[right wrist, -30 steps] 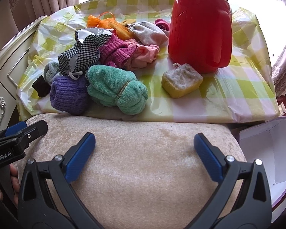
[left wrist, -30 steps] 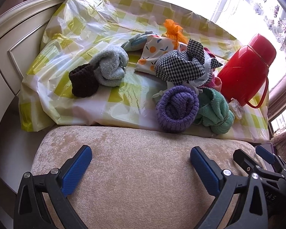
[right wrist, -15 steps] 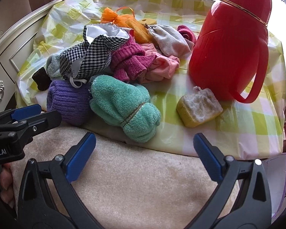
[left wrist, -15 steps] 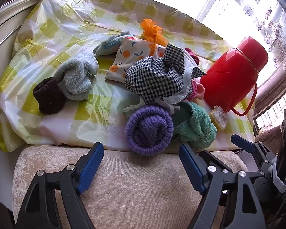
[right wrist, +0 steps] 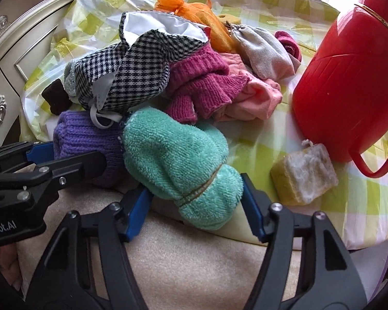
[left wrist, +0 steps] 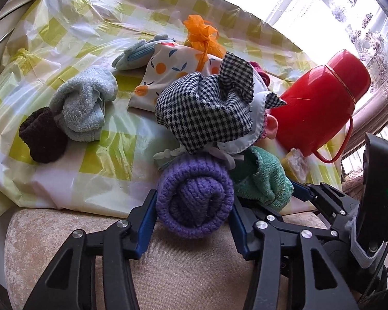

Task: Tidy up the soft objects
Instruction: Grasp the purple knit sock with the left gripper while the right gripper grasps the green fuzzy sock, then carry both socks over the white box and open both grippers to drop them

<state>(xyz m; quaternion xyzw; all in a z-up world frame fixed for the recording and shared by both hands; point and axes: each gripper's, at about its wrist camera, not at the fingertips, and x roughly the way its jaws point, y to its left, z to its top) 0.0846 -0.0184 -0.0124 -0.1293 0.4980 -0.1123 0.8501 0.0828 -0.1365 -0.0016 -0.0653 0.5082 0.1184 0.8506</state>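
Note:
A pile of soft things lies on a yellow-checked plastic cloth [left wrist: 72,155]. My left gripper [left wrist: 194,206] has its blue pads on both sides of a rolled purple knit piece [left wrist: 194,201] at the cloth's near edge, touching it. My right gripper [right wrist: 196,204] has its pads on both sides of a rolled green terry towel [right wrist: 178,162], right beside the purple roll [right wrist: 82,139]. A black-and-white checked cloth [left wrist: 207,111] lies on top of the pile behind both rolls.
A red thermos jug [right wrist: 349,82] stands at the right with a yellow sponge [right wrist: 305,178] before it. A light blue towel [left wrist: 82,106] and a dark brown roll [left wrist: 42,135] lie at the left. A beige cushion [left wrist: 181,271] is under both grippers.
Both grippers moved forward from over the cushion to the pile. Their jaws narrowed, the left around the purple roll and the right around the green towel.

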